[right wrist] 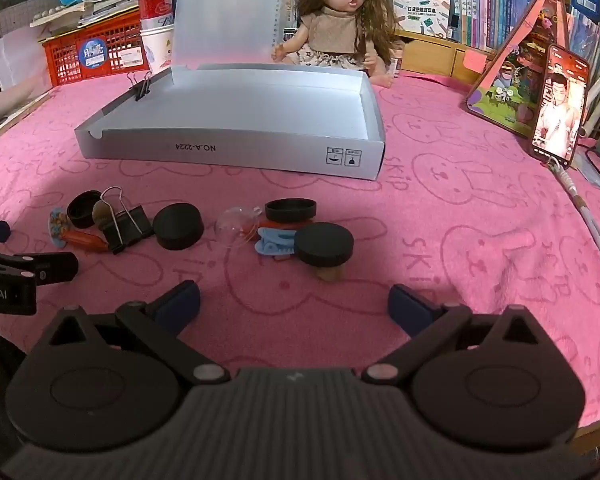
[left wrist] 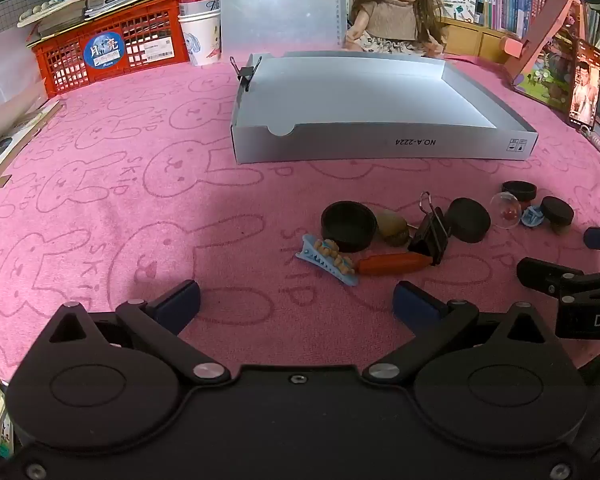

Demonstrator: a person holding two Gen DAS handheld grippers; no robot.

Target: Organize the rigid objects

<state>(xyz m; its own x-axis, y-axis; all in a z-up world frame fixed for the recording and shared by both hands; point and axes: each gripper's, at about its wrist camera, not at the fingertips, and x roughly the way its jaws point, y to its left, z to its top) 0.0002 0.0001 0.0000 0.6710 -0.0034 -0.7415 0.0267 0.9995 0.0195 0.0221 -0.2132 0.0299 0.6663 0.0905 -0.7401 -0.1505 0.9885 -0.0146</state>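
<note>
The surface is a pink towel (left wrist: pixel 120 200) printed with rabbit outlines. Ahead of the left gripper (left wrist: pixel 296 300), toward its right finger, lie a blue hair clip (left wrist: pixel 328 260), an orange carrot-shaped piece (left wrist: pixel 396 264) and a black binder clip (left wrist: pixel 430 236). Beyond them stands a shallow grey box (left wrist: pixel 380 144). Far ahead on the left sits a red crate (left wrist: pixel 112 56).

Left gripper (left wrist: pixel 296 304) hangs low and level, jaws spread wide, blue pads (left wrist: pixel 178 304) w/ nothing between them. Right gripper (right wrist: pixel 294 306) sits alongside at approx. the same height, jaws likewise wide apart, pads (right wrist: pixel 410 312) bare. Each unit's black finger linkage shows at the edge of the other's wrist cam, i.e. side by side, near but apart.
</note>
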